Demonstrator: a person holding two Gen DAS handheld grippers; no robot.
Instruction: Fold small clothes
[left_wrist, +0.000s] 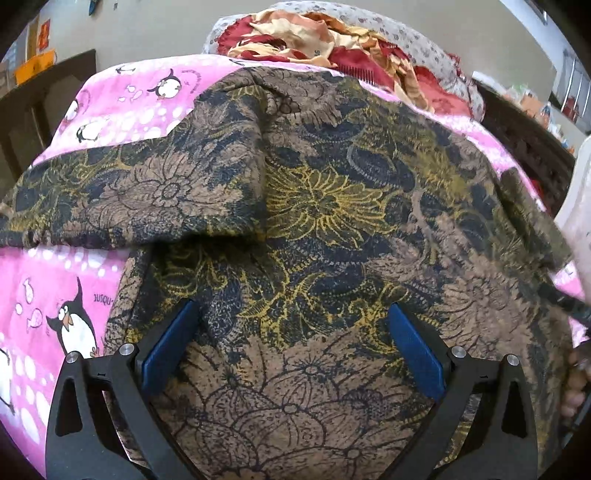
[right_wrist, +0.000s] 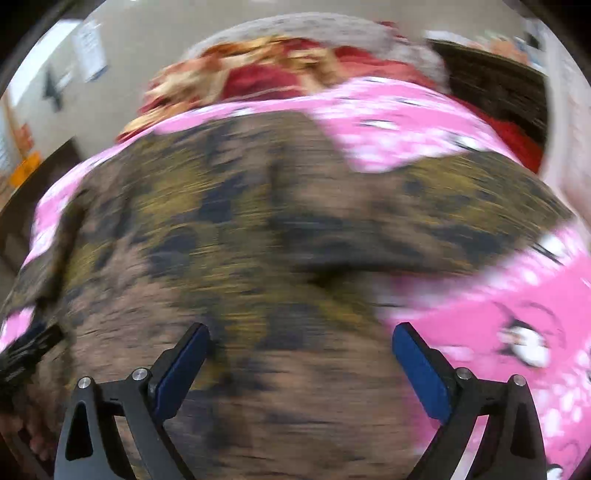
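2 spread tools (left_wrist: 291, 332) (right_wrist: 301, 354) over wrinkled floral garment (left_wrist: 332, 206).

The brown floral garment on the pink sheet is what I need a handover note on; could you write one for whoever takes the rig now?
Left gripper: open, empty, above the brown, black and yellow floral fabric garment.
Right gripper: open, empty, over the same garment; that view is motion-blurred.
The garment lies on the pink penguin-print bedsheet, one flap folded across its left part.
A red and cream cloth pile lies behind.
Left: finish folding.

Blanket heap (left_wrist: 332, 40) blocks beyond garment (left_wrist: 314, 206) (sides free).
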